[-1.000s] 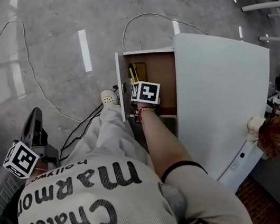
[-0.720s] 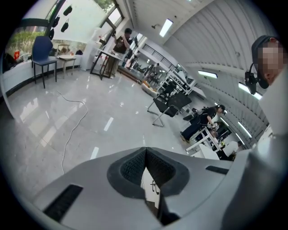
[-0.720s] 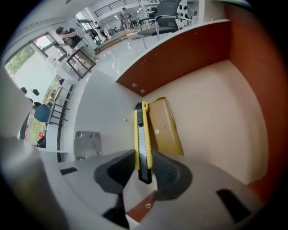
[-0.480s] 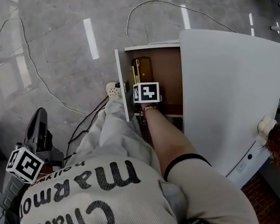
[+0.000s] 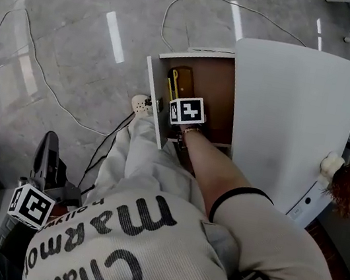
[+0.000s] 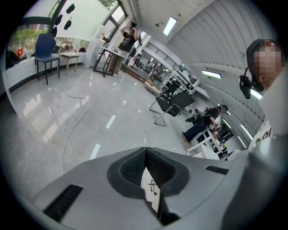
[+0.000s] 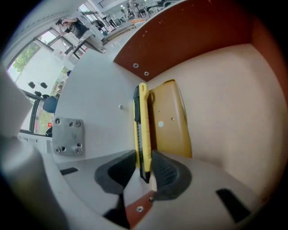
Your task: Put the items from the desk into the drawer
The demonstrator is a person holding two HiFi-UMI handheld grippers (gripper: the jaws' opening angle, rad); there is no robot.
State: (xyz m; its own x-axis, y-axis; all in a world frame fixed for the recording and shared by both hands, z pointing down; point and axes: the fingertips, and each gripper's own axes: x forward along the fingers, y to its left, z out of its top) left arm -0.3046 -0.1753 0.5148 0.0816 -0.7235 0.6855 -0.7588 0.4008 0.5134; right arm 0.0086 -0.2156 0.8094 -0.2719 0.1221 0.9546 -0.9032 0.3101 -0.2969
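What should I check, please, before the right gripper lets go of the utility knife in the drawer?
1. Utility knife inside the drawer: ok, beside the yellow case.
2. Right gripper grip: ok, pads on the knife; jaws have just closed slightly.
3. Knife resting on the drawer floor: cannot tell.
4. Drawer open wide enough: ok.
5. Left gripper clear of the drawer: ok, shut, down at the person's side.

The floor [image 5: 60,29] is glossy, the drawer [image 5: 217,90] matt wood, the knife [image 7: 143,130] plastic.
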